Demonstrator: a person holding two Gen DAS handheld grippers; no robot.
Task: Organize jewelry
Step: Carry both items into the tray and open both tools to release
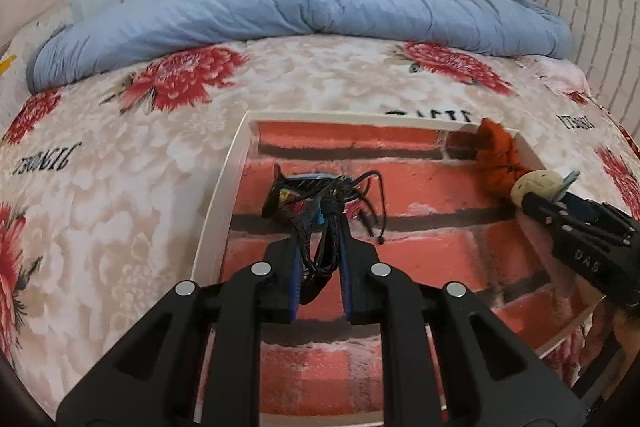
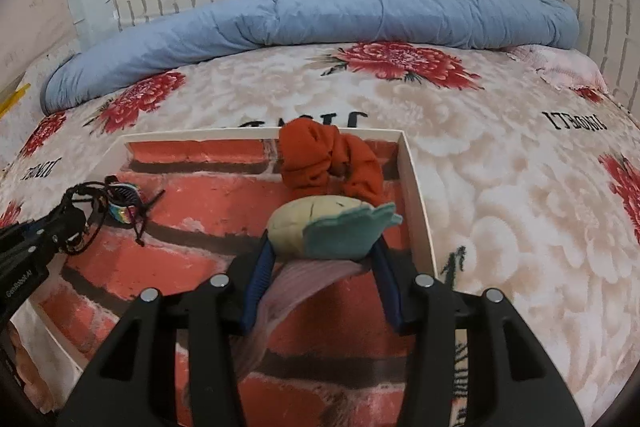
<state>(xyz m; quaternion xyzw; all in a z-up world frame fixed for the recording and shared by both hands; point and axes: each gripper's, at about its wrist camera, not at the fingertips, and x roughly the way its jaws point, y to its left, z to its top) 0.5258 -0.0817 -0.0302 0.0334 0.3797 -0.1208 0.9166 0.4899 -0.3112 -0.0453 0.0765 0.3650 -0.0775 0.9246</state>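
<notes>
Both loads over brick-lined tray (image 1: pixel 224 195): left gripper (image 1: pixel 320 227) nearly closed on black cord bracelets (image 1: pixel 324 203), right gripper (image 2: pixel 324 247) part-open around cream felt ornament (image 2: pixel 296 227) beside orange scrunchie (image 2: pixel 328 159); lower to floor, release apart, avoid tangling cords.

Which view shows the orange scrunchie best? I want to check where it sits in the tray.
The right wrist view: the orange scrunchie lies whole against the tray's far wall, just beyond the right gripper. The left wrist view catches only part of it near the corner.
</notes>
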